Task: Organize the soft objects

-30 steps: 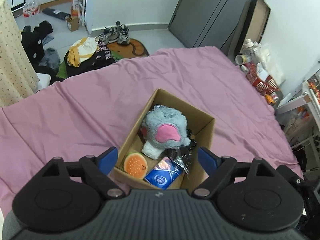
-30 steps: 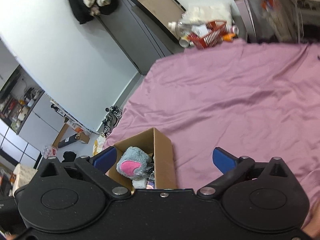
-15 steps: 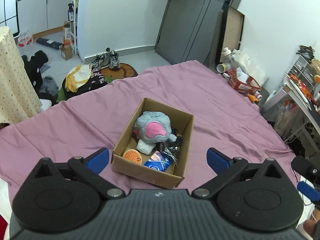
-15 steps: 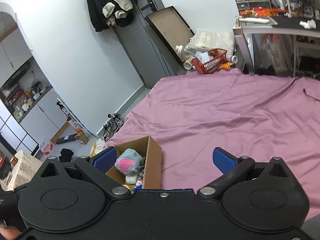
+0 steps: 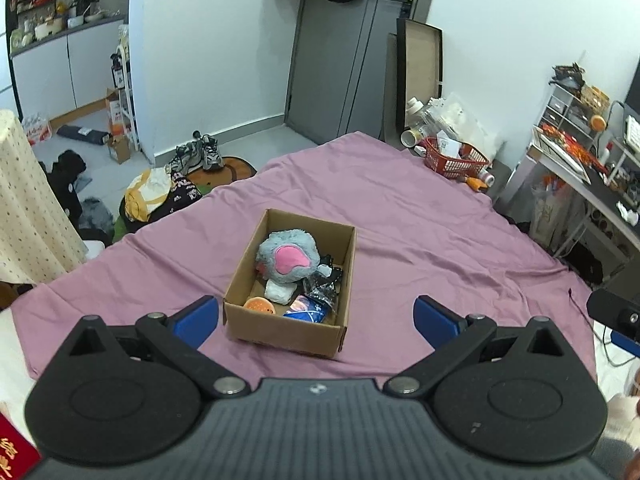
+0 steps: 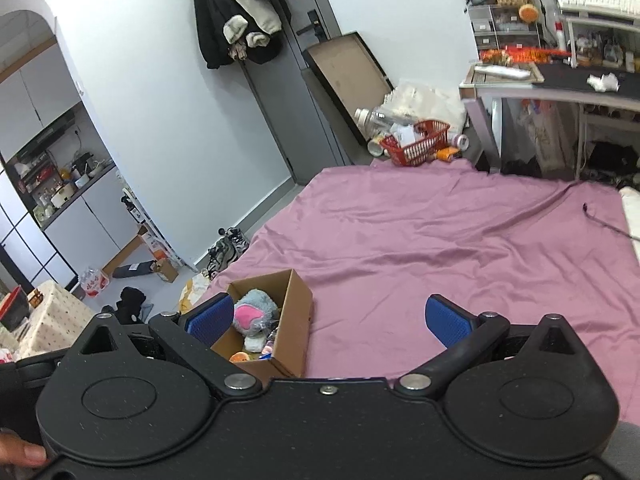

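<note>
1. Jaws of the left gripper [image 5: 316, 318] stand as wide as they go, blue pads apart with nothing between them; the right gripper [image 6: 327, 322] is spread wide too, and it holds nothing.
2. Just ahead of the left gripper, between its pads as that camera sees it but lying beyond them, sits the cardboard box [image 5: 286, 330]. From the right gripper the same box lies ahead and to its left, close by the left pad.
3. Inside the box the soft things are already gathered: a grey plush toy [image 5: 289, 259] with a pink patch fills the far half, and nearer the gripper lie a small orange round toy [image 5: 259, 305], a blue packet [image 5: 307, 309] and a crinkly dark wrapper [image 5: 325, 285].
4. Handling, as a judgement: the plush looks light and squashy, so a pinch across its fluffy body should hold and cannot hurt it. The packet and wrapper look slick and thin; take them by an edge. The box is light, stiff card, best held by a wall.
5. The task looks close to done, since no loose soft item shows on the cover.
6. Under the box spreads a wrinkled purple bedspread [image 5: 420, 216], a yielding surface.
7. Farther out: a grey door [image 5: 340, 60], a red basket [image 5: 454, 158] at the bed's far corner, shoes and clothes on the floor to the left, a cluttered desk to the right.
</note>
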`<action>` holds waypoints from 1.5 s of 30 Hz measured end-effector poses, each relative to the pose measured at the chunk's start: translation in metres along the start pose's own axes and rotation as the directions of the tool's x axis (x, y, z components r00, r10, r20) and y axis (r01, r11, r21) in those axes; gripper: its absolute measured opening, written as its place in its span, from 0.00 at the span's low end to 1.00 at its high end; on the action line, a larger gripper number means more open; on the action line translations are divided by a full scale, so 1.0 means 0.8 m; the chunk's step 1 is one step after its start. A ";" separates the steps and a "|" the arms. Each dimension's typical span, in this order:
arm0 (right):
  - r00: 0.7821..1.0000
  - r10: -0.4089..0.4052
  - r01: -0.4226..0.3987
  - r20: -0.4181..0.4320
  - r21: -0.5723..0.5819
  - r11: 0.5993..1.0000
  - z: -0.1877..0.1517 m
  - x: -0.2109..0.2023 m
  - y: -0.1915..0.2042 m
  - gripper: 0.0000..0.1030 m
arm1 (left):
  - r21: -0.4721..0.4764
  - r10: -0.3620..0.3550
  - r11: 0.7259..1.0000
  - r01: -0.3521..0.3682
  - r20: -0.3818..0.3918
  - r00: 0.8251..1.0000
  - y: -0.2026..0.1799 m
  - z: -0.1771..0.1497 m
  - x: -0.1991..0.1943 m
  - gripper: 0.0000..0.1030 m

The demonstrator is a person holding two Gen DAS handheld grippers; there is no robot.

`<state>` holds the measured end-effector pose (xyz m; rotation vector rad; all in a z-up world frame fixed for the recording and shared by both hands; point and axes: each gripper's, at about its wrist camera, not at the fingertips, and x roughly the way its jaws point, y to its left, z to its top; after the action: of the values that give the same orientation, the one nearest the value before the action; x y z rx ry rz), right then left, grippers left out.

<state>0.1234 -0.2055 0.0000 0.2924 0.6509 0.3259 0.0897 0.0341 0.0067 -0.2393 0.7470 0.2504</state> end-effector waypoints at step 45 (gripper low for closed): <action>0.998 0.024 -0.036 -0.057 -0.226 0.973 -0.045 -0.066 0.042 1.00 | 0.124 0.009 0.992 -0.011 0.019 1.000 -0.018 -0.075 -0.092 1.00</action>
<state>0.0545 -0.1891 0.0137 0.0747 0.6557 0.4346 0.0037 -0.0081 0.0171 -0.1149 0.7431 0.2147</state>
